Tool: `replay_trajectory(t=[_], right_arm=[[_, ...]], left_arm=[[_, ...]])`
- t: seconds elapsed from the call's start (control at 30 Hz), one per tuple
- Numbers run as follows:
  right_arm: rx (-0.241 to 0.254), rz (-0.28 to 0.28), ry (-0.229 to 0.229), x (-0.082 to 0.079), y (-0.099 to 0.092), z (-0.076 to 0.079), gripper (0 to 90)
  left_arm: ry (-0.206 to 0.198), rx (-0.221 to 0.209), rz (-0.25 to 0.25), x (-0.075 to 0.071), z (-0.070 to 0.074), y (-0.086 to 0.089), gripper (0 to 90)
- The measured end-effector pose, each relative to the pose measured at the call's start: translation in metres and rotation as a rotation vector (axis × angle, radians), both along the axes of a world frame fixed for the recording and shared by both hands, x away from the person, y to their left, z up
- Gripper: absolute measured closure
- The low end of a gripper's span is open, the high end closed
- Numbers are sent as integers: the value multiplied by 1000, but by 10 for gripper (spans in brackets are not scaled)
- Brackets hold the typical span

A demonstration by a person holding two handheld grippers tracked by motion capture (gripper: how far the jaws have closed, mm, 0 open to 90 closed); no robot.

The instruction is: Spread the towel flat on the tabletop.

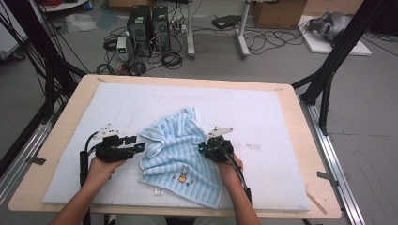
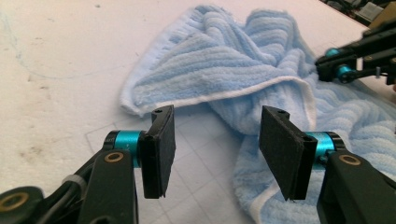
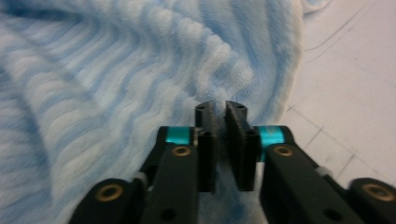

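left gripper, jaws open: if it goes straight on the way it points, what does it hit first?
Most likely the blue striped towel: the left gripper points at its white-hemmed folded edge, with bare mat in between. The right gripper sits farther off to the side, probably out of line, though depth is hard to judge.

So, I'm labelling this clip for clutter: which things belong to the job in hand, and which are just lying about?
Belongs to the job:
- blue striped towel, crumpled on the white mat
- left hand-held gripper, open beside the towel's edge
- right hand-held gripper, shut on a fold of the towel

Just lying about:
- computer towers on the floor
- loose cables
- cardboard box
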State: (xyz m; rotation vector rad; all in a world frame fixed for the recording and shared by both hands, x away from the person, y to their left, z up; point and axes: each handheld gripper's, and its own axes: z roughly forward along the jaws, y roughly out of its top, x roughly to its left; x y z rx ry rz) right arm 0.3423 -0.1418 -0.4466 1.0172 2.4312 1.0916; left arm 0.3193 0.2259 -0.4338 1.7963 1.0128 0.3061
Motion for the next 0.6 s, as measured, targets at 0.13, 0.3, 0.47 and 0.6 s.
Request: replay_trajectory(t=[0.13,0.3,0.47,0.6], right_arm=[[-6,30,14,-6,-5,2,848],[-42,65,12,-27,-24,8,851],[-40,57,12,-48,-49,13,848],[-22,22,-21,-53,-57,12,710]], left_arm=[[2,-3,8,1,0,2,461],[0,3,20,3,0,6,461],[-4,12,38,6,0,9,459],[-1,7,43,11,1,9,452]])
